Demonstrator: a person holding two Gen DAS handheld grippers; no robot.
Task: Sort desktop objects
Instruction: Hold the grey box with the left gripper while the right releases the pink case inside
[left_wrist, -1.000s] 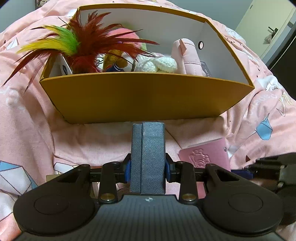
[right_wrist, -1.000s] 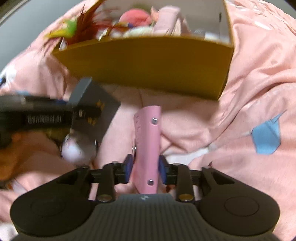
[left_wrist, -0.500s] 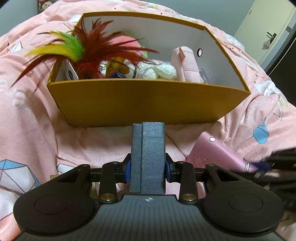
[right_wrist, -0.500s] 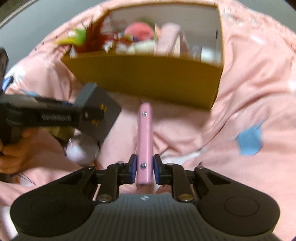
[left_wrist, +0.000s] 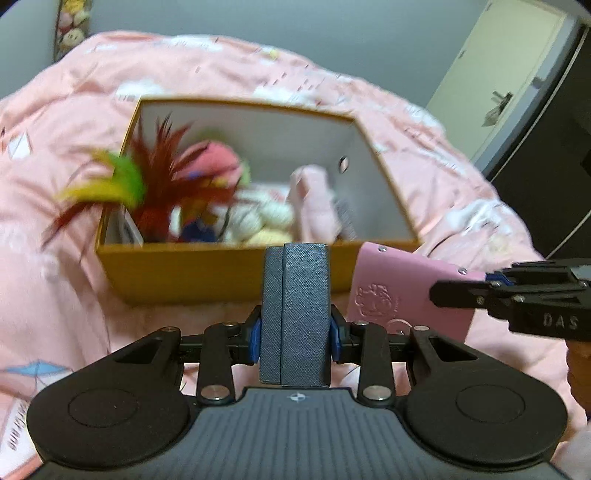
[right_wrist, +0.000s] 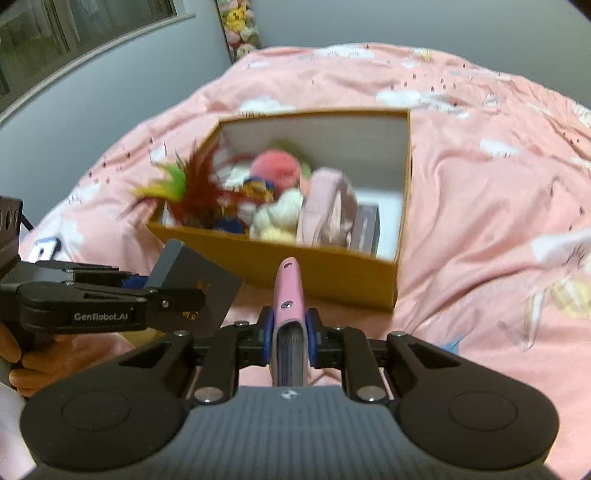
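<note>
My left gripper is shut on a dark grey textured box, held upright between the blue pads. My right gripper is shut on a slim pink case with rivets, seen edge-on. Both hover just in front of an open mustard cardboard box with white inner walls. In the left wrist view the pink case shows its embossed face, to the right of the grey box. Viewed from the right wrist, the grey box sits left of the pink case. Inside the cardboard box lie a feather toy, plush items and a pink pouch.
The cardboard box rests on a rumpled pink quilt that fills the scene. A person's hand grips the left tool's handle. A grey wall lies behind, and a pale door stands at the far right.
Both grippers have risen with their items, so the cardboard box is now seen from above. The right gripper's jaws tightened on the pink case, which turned edge-on.
</note>
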